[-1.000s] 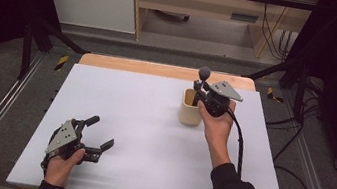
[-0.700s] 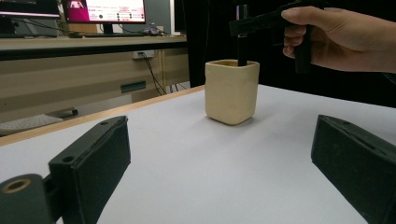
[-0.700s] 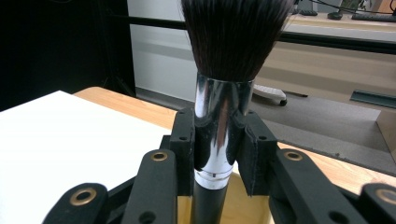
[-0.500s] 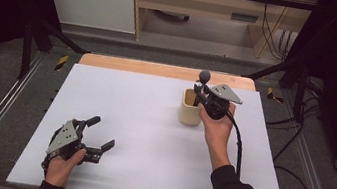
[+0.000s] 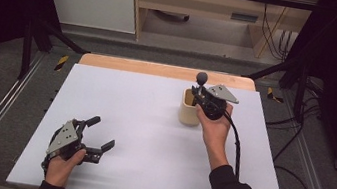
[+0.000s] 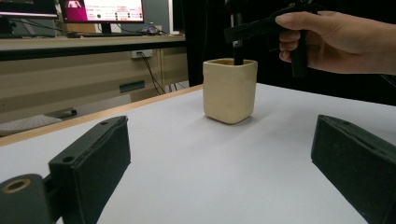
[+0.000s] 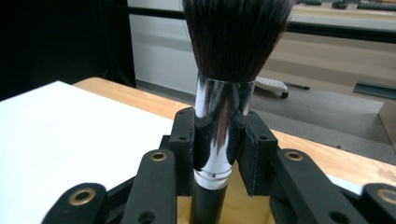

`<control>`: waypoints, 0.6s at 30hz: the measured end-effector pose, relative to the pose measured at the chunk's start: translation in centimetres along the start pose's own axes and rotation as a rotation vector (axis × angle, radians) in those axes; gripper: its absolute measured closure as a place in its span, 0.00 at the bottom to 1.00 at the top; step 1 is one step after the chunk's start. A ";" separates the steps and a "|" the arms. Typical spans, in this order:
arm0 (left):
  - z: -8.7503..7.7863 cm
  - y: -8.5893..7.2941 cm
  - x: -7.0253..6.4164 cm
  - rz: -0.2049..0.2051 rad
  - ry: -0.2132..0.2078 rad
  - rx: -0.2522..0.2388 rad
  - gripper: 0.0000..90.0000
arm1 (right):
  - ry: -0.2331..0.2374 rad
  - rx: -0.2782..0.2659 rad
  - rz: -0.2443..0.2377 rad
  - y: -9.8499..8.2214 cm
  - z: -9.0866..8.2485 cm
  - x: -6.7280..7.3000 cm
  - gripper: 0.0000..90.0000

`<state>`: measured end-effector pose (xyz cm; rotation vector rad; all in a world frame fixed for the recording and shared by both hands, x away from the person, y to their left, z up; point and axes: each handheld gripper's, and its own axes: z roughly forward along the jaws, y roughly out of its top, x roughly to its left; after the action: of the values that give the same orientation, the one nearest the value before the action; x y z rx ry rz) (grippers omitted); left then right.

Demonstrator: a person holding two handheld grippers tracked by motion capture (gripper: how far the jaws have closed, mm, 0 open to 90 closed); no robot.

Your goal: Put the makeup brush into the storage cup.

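The brush (image 7: 219,116) stands upright with its handle inside the cream cup (image 5: 188,108), bristles up, on the far right part of the white tabletop (image 5: 150,137). The right claw (image 7: 219,154) flanks its chrome collar; its jaws have just been opening, and whether the pads still press the collar cannot be told. The left claw (image 5: 100,135) rests near the front left edge, spread and holding nothing

A dark-bristled brush (image 7: 219,121) stands upright, handle apparently inside the cream cup (image 5: 188,111).

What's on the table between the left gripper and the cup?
Nothing: bare white table between the left gripper and the cup, seen in the high view.
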<state>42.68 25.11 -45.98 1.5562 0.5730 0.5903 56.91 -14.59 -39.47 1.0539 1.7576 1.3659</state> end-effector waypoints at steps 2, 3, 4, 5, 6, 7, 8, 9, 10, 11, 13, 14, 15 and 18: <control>0.0 0.0 0.0 0.001 0.000 0.000 0.05 | -0.001 0.001 0.020 0.2 -0.2 0.0 0.56; 0.0 0.0 0.0 0.000 0.000 -0.004 0.05 | -0.007 -0.007 0.030 0.4 -0.4 -0.1 0.48; 0.0 0.0 0.0 -0.001 0.000 -0.003 0.05 | -0.018 -0.017 0.038 0.7 -0.7 -0.2 0.39; 0.0 0.0 0.0 -0.002 0.000 -0.002 0.05 | -0.027 -0.018 0.049 0.9 -1.0 -0.1 0.35; 0.0 0.0 0.0 0.000 -0.001 0.002 0.05 | -0.032 -0.025 0.048 1.1 -1.3 -0.2 0.31; 0.1 0.0 -0.1 0.002 -0.002 0.003 0.05 | -0.034 -0.034 0.048 1.3 -1.6 -0.2 0.27; 0.1 0.0 -0.1 0.003 -0.004 0.001 0.05 | -0.034 -0.038 0.048 1.5 -1.9 -0.2 0.23; 0.1 0.0 -0.1 0.003 -0.004 0.001 0.05 | -0.031 -0.038 0.048 1.7 -2.1 -0.2 0.20; 0.1 0.0 -0.1 0.004 -0.004 0.001 0.05 | -0.029 -0.039 0.047 1.8 -2.4 -0.1 0.19; 0.1 0.0 -0.1 0.004 -0.004 0.001 0.05 | -0.027 -0.042 0.039 1.9 -2.5 -0.1 0.18; 0.1 0.0 -0.1 0.005 -0.004 0.005 0.05 | -0.023 -0.031 0.022 2.0 -2.8 0.1 0.14; 0.1 0.0 -0.1 0.006 -0.004 0.005 0.05 | -0.019 -0.022 0.015 2.0 -2.9 0.2 0.13; 0.1 0.0 -0.1 0.005 -0.004 0.005 0.05 | -0.017 -0.018 0.008 2.0 -2.9 0.3 0.12; 0.1 0.0 -0.1 0.005 -0.003 0.005 0.05 | -0.010 -0.006 -0.010 2.0 -3.1 0.6 0.10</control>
<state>42.66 24.95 -45.99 1.5636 0.5685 0.5903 54.35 -15.19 -36.79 1.0451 1.7480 1.3569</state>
